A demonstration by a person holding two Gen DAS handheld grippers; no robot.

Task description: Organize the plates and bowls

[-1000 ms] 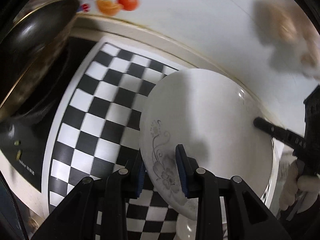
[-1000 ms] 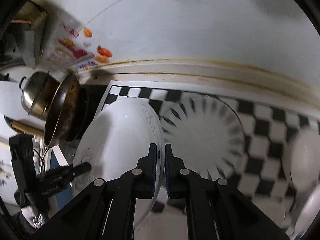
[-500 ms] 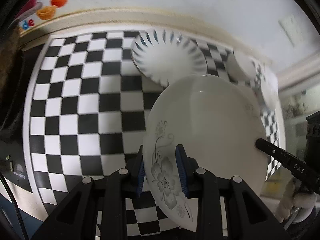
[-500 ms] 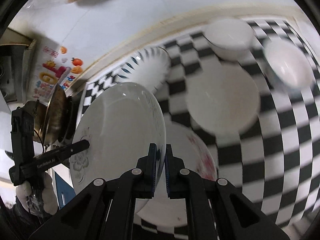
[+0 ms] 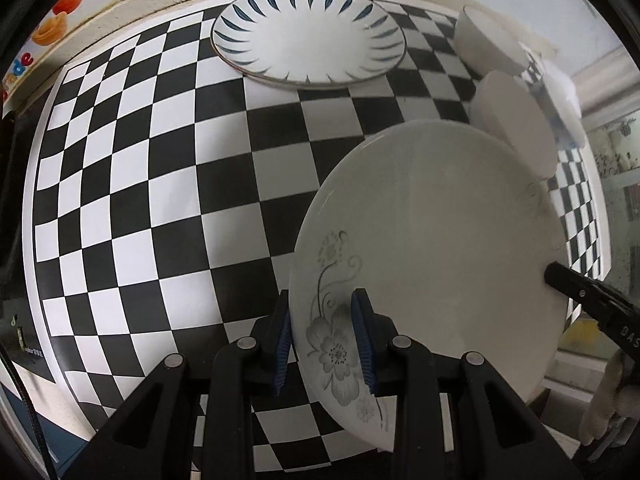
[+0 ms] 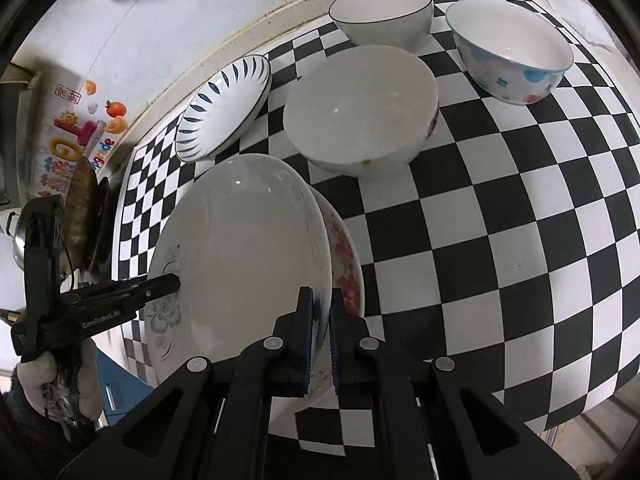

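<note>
A white plate with a grey flower print (image 5: 432, 240) (image 6: 248, 248) is held tilted above the checkered mat by both grippers. My left gripper (image 5: 322, 340) is shut on its flowered rim. My right gripper (image 6: 319, 332) is shut on the opposite rim. Under it lies a pink-flowered plate (image 6: 344, 264). A blue-striped plate (image 5: 308, 40) (image 6: 224, 108) sits at the back of the mat. Three bowls stand to the right: a large white one (image 6: 360, 112), a plain white one (image 6: 380, 12) and one with blue spots (image 6: 512, 52).
The checkered mat (image 5: 132, 184) (image 6: 520, 200) covers the counter. A dark pan (image 6: 82, 208) and a steel pot (image 6: 16, 240) stand at the left by the wall. Colourful stickers (image 6: 76, 132) are on the wall. The counter's front edge runs at the lower right.
Both grippers have brought the grey-flower plate down and to the right, closer to the mat and over the pink-flowered plate. Both stay shut on it.
</note>
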